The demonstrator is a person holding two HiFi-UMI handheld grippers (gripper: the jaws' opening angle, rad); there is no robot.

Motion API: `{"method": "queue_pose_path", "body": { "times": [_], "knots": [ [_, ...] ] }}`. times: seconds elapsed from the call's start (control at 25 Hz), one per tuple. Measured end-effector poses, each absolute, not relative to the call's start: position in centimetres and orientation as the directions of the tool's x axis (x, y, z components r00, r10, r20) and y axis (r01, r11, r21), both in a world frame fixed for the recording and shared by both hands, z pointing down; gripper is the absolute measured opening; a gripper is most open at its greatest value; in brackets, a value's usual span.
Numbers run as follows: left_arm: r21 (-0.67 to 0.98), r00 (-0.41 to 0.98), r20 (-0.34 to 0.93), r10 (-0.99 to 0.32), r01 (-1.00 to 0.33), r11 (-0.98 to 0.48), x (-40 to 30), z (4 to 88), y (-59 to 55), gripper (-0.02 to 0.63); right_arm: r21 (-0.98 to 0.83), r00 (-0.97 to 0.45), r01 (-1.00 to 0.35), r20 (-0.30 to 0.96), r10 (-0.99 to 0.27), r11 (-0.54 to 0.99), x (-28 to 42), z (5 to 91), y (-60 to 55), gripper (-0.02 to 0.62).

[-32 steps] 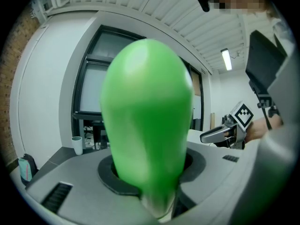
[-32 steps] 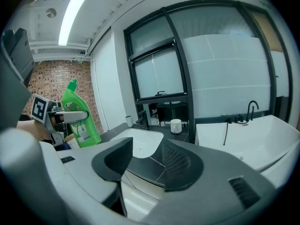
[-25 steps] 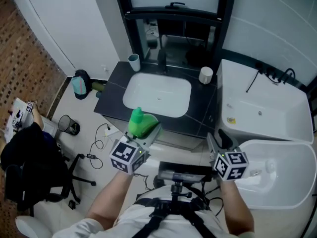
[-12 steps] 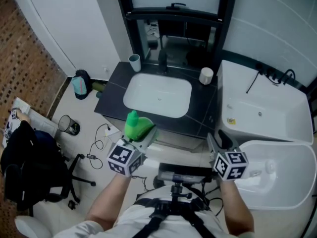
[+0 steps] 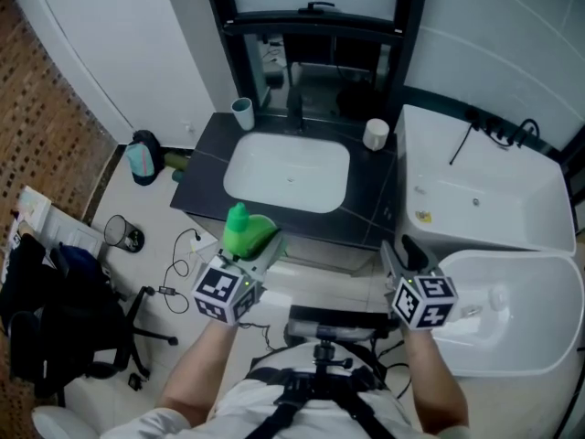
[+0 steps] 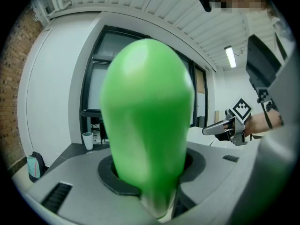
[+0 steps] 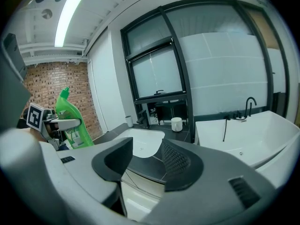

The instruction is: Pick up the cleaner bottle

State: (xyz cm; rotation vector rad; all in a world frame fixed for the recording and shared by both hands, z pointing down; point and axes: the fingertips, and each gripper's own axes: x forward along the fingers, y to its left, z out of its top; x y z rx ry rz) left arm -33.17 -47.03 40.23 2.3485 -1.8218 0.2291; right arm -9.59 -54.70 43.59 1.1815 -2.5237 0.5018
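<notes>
Head view with both gripper views, task "pick up the cleaner bottle". My left tongs [image 5: 260, 246] are clenched on the green cleaner bottle [image 5: 245, 231]; in the left gripper view its body fills the gap between the jaws and both pads bear on it low down. The right gripper view shows the bottle from the side, roughly upright, with its bent neck uppermost. I hold it in the air in front of the dark bench [image 5: 366, 199], near the bench's front left corner; it touches neither the bench nor the white basin [image 5: 288, 176] set in it. My right tongs [image 7: 145, 165] are released, the jaws standing apart with only the basin and bench seen through the gap, and they hang off to the right, just before the bathtub [image 5: 494, 208]. A cup [image 5: 242, 114] and a white pot [image 5: 376, 133] stand at the back of the bench, well apart from the bottle. Judged from this, the pick-up itself is done: the bottle is gripped and lifted clear. What is left is only to keep the grip firm, since the smooth, rounded body could slip or swing in the jaws.
</notes>
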Motion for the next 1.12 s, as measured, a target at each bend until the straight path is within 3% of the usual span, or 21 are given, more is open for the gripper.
{"method": "queue_pose_path", "body": {
  "times": [0.64,1.12],
  "knots": [
    [0.038,0.268,0.234,-0.935,-0.963,-0.267,-36.0,41.0,-43.4,0.163,-0.163,-0.557,-0.825,0.405,-0.725,0.542,-10.6,43.7,-51.4,0.199],
    [0.06,0.236,0.233,-0.944,-0.972,-0.228,-33.3,40.1,-43.3,0.164,-0.155,-0.59,-0.796,0.416,-0.692,0.585,-8.5,42.8,-52.8,0.199]
  ]
}}
